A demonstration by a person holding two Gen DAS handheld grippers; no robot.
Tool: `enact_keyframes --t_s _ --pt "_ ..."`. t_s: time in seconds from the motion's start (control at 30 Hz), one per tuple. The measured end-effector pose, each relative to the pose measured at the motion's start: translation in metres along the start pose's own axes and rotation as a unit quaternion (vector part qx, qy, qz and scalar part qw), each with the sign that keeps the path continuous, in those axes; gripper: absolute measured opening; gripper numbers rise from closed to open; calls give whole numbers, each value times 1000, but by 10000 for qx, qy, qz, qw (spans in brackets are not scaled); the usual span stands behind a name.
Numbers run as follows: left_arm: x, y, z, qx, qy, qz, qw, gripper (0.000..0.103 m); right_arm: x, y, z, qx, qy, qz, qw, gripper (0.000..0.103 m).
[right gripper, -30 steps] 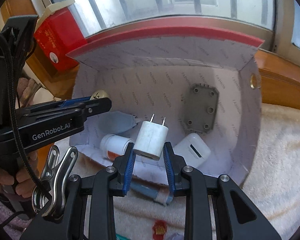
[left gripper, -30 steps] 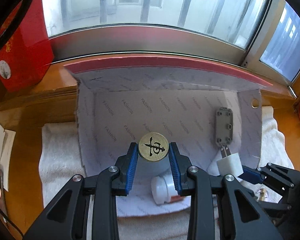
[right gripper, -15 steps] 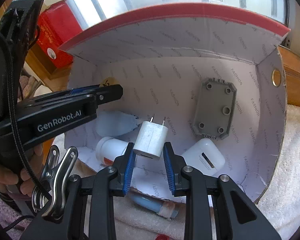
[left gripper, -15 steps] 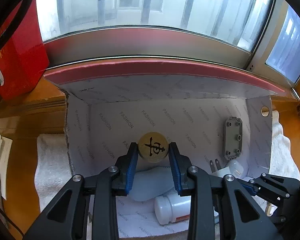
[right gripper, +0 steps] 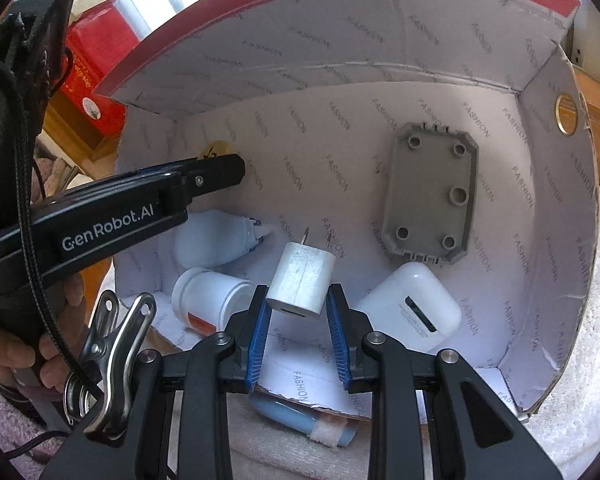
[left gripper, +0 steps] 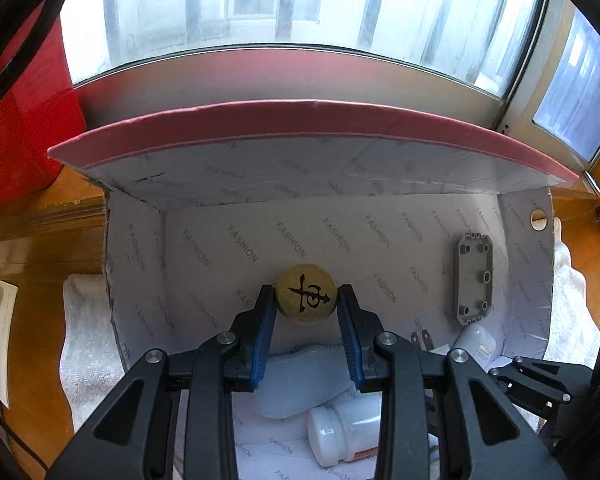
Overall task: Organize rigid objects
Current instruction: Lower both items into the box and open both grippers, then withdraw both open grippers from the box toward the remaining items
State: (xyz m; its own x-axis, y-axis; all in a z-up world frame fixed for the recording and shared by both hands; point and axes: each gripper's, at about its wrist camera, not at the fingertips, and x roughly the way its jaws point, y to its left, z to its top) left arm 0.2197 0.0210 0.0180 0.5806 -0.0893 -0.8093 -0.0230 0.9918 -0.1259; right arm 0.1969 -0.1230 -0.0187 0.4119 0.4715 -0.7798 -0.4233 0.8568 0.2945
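Note:
My left gripper is shut on a round wooden chess piece with a black character, held over the left half of the open cardboard box. In the right wrist view my right gripper is shut on a white plug charger, prongs pointing away, just above the box floor. The left gripper reaches in from the left there, the chess piece showing behind its tip.
Inside the box lie a grey plastic module, a white earbud case, a white pill bottle and a pale blue pouch. A blue tube and metal clip lie outside the front edge. Red box back left.
Both grippers have sunk and moved forward into the box with their objects still held. The box now fills more of both views.

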Motion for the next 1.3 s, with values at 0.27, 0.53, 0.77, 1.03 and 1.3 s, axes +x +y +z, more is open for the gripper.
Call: enact_keyframes --t_s 0.27,0.53,0.77,1.03,1.3 --pt "-4 6 -2 35 24 -59 10000 31 2 4 0 -27 50 -35 10000 30" --pt "-3 4 2 277 118 -154 9994 35 5 10 -1 96 85 -192 9997 30" --pt "-3 -2 5 415 214 -254 9986 50 -7 13 -3 119 -18 -413 9991 44" --pt "-11 -3 1 362 289 -129 9988 50 -22 25 -10 -62 -155 -596 9981 55" --pt "-34 -1 -10 223 198 -1 9996 51 -52 25 -21 70 -470 -630 9969 62"
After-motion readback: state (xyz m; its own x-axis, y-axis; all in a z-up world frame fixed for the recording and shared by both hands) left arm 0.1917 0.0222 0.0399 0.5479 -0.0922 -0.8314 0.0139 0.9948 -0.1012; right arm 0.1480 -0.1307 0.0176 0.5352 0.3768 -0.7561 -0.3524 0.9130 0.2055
